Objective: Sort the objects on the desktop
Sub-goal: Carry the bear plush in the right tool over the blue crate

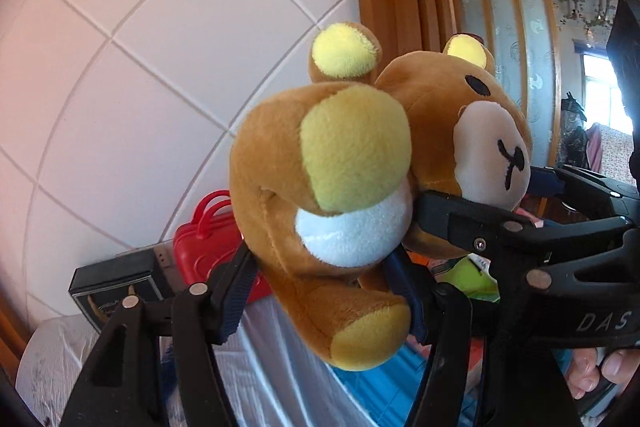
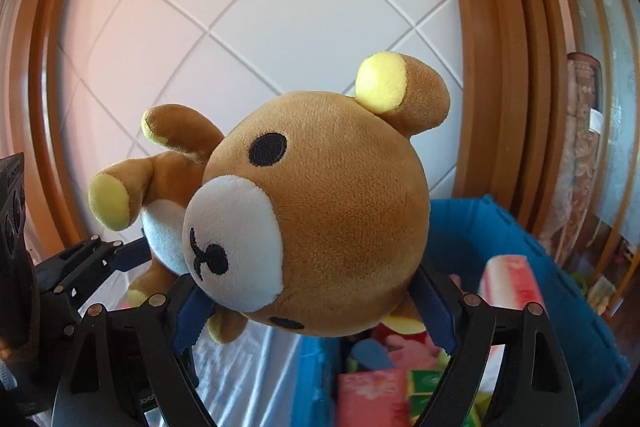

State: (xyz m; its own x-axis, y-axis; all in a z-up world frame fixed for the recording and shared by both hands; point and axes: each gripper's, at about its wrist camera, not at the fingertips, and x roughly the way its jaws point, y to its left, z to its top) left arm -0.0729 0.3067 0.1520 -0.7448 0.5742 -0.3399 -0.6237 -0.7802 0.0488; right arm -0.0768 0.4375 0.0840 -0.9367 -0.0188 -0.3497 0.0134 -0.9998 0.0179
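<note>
Both grippers share the load: left gripper (image 1: 324, 287) clamps the plush bear (image 1: 352, 187) at its belly, right gripper (image 2: 316, 315) squeezes the head, carrying it above the blue bin (image 2: 568, 267), lower right.

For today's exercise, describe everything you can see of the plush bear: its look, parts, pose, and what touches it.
The plush bear is soft brown fabric with yellow ear linings and paw pads, a white muzzle and belly, and stitched black eyes and nose. It is held in the air, tipped sideways. The right gripper clamps its head; the left gripper clamps its body. A blue bin lies below it.
</note>
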